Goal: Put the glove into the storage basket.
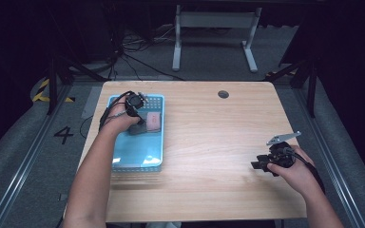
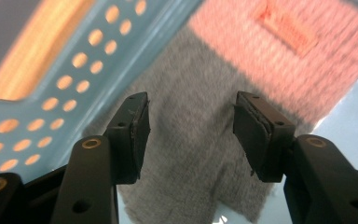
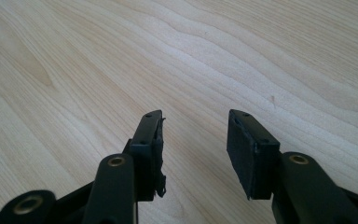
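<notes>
A fuzzy cloth item, grey (image 2: pixel 191 154) with a pink part (image 2: pixel 279 51), lies in the far end of a light-blue perforated basket (image 1: pixel 138 167) on the left of the wooden table (image 1: pixel 209 128). In the high view its pink part (image 1: pixel 155 121) shows beside my left gripper (image 1: pixel 140 122). That gripper (image 2: pixel 191 100) points down into the basket, open, jaws on either side of the grey part, pads clear of it. The basket wall (image 2: pixel 74 60) runs just left of it. My right gripper (image 1: pixel 256 165) rests low at the table's right front, open (image 3: pixel 193 116) over bare wood, nothing between the jaws.
A round cable hole (image 1: pixel 223 94) sits in the table's far edge. The near half of the basket holds nothing. Beyond the table stand a white desk frame (image 1: pixel 214 33) and cables on grey floor.
</notes>
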### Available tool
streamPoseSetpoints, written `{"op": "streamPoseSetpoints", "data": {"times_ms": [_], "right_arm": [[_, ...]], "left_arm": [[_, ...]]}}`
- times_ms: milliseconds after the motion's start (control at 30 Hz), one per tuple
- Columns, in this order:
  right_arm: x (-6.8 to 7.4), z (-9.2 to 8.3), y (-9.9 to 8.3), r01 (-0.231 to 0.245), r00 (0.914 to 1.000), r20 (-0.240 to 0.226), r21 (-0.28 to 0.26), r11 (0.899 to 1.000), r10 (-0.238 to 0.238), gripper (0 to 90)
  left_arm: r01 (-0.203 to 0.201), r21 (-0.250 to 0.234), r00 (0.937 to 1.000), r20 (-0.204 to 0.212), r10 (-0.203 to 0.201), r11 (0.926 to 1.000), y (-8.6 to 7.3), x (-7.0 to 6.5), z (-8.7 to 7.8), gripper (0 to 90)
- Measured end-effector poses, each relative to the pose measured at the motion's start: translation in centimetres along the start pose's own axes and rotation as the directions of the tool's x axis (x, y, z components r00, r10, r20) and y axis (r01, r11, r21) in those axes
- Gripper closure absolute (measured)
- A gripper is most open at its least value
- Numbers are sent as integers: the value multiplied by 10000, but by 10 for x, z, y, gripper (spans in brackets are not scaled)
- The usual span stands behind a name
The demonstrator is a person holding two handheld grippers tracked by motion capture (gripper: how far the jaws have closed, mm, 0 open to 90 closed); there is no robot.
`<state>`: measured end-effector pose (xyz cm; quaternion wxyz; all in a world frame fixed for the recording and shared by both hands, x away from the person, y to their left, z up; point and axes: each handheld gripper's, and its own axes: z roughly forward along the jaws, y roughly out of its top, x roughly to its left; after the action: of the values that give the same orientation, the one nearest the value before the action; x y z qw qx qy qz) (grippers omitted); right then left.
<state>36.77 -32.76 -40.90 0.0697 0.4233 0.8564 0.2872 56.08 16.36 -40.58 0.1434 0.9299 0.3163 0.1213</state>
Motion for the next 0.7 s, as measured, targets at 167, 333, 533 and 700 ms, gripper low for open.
{"op": "streamPoseSetpoints", "data": {"times_ms": [167, 333, 533, 700], "right_arm": [[0, 0, 1, 52, 10000, -20, -23, 10000, -52, 571], [1, 2, 5, 140, 9999, -59, -10, 9999, -140, 574], [2, 5, 13, 320, 9993, -180, -61, 9995, -321, 579], [0, 8, 21, 476, 9986, -236, -122, 9988, -479, 582]], "left_arm": [[68, -460, 9995, 299, -54, 9989, 2, -6, -10, 608], [625, -1406, 9966, 628, -541, 9881, 1, -16, -27, 706], [968, -2274, 9913, 1094, -733, 9690, -5, -32, -55, 763], [1020, -2698, 9840, 1687, -573, 9575, -14, -52, -77, 761]]}}
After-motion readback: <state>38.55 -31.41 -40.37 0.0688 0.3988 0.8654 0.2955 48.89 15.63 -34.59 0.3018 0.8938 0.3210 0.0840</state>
